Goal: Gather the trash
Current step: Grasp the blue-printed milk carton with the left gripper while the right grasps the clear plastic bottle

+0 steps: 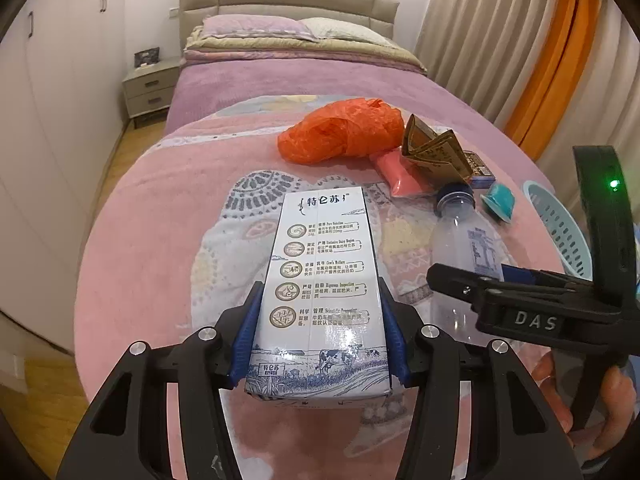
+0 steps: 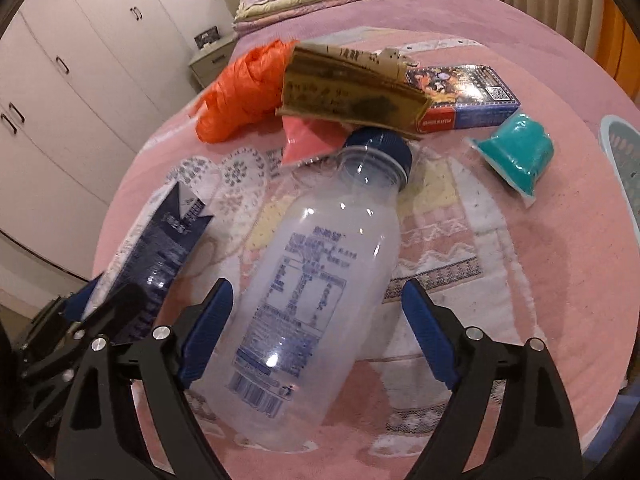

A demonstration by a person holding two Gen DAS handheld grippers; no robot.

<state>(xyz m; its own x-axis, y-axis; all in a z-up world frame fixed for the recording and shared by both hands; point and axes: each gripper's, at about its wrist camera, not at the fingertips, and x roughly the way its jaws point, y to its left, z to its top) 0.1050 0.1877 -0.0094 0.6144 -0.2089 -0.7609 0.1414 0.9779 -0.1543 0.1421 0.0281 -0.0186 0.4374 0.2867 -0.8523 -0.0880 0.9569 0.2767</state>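
Observation:
My left gripper (image 1: 318,322) is shut on a white and blue milk carton (image 1: 322,280), its blue pads pressed on both sides; the carton also shows in the right wrist view (image 2: 160,252). My right gripper (image 2: 316,328) is open, its fingers on either side of a clear plastic bottle (image 2: 316,276) with a blue cap that lies on the pink blanket; the left pad is at the bottle's side, the right one apart. The bottle (image 1: 468,248) and right gripper (image 1: 436,276) show in the left wrist view.
On the blanket lie an orange plastic bag (image 1: 344,130), a pink packet (image 2: 308,140), crumpled brown cardboard (image 2: 352,88), a card box (image 2: 472,96) and a teal cup (image 2: 516,152). A light blue basket (image 1: 560,224) stands at the right edge. A nightstand (image 1: 150,86) is left of the bed.

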